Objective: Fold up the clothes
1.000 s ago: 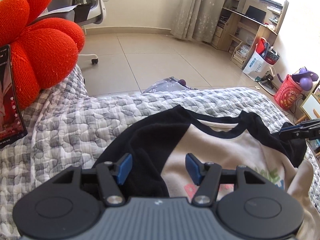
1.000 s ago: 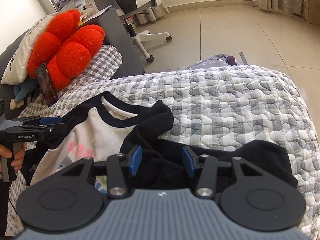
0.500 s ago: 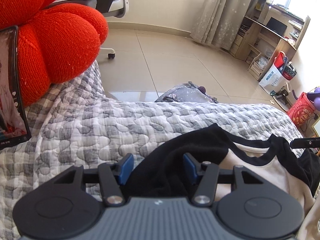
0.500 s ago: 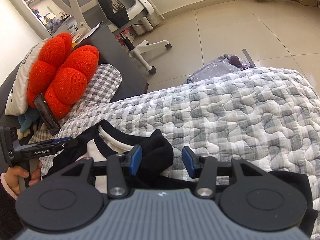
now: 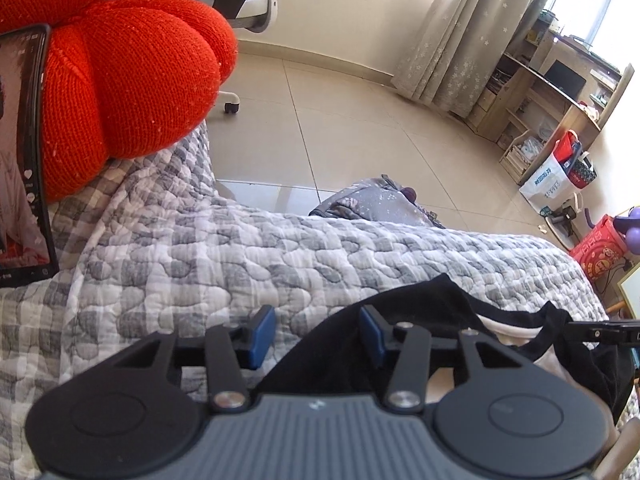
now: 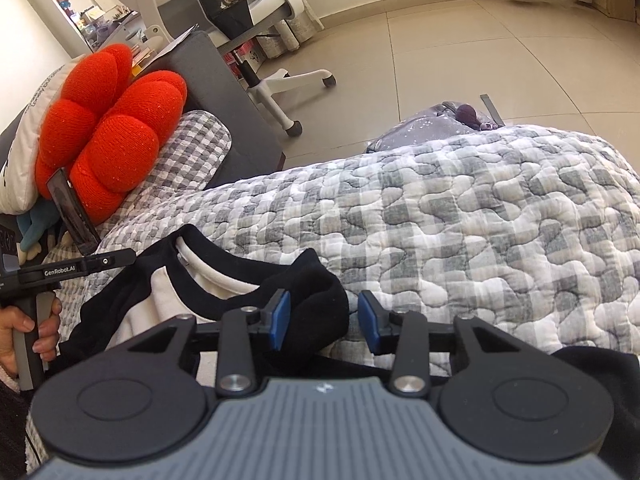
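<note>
Lying spread on the grey-and-white checked quilt (image 6: 460,216), the black-and-cream raglan sweatshirt (image 6: 160,292) is seen with its collar turned away from the person and its two black shoulders at either side, so that its long axis runs across, from one pair of tongs to the other. At the right gripper (image 6: 323,322) the bunched black shoulder cloth is found between the blue pads; the jaws are closing, the left pad already at the cloth, the right pad apart from it with quilt showing in the gap. At the left gripper (image 5: 317,339) the other black shoulder lies against the right-hand pad and below it, while bare quilt is seen before the left-hand pad; these jaws are closing too, and no clamp is made yet. Each shoulder is thus nearest to the hand on its own side, and the coming lift is judged to depend on both edges being caught evenly. Beyond the left tongs a red knitted flower-shaped cushion (image 5: 120,80) is propped, with a dark phone (image 5: 22,152) leaning on it. Further off, a white office chair (image 6: 272,40) stands on the tiled floor (image 6: 480,48).
</note>
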Available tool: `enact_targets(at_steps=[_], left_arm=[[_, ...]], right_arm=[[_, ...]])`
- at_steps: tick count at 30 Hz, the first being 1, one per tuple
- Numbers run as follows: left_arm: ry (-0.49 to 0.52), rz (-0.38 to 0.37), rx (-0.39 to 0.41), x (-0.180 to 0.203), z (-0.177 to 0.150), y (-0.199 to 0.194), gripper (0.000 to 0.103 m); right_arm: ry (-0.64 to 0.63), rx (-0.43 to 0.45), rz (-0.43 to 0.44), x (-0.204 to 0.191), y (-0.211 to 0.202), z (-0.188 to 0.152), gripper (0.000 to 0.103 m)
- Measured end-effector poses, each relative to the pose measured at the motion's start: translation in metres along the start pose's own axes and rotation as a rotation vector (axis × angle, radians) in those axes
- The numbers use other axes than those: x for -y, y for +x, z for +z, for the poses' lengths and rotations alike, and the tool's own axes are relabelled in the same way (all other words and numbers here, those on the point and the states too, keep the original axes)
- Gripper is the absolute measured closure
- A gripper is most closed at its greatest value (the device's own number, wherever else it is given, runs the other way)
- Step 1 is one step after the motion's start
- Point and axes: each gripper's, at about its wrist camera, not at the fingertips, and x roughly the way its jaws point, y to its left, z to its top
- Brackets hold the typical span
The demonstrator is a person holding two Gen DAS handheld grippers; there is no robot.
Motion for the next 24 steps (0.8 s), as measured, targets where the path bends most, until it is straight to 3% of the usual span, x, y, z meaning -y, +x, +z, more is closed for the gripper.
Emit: enact_targets(at_steps=[6,9,12,16,24], left_arm=[[0.134,0.060,0.002,0.025,-0.010,0.003,0.061],[0.160,0.044,-0.004,0.029,-0.014,0.004,0.083],[0.159,0.051,0.011,0.032,-0.016,0.003,0.094],[0.179,0.091,0.050,0.039,-0.021,-0.002,0.096],[0.203,0.204,0.177,0.048,-0.016,-0.022,0.097]], right_arm=[[-0.032,0.006,-0.039,-0.009,0.003,-0.005,0.074],[-0.074,0.014,-0.065,-0.016,0.003,-0.008,0.080],[-0.109,0.029,-0.090,-0.023,0.003,-0.012,0.088],[-0.181,0.065,-0.143,-0.036,0.001,-0.014,0.094],[-0.281,0.170,-0.214,-0.055,-0.001,0.007,0.095]])
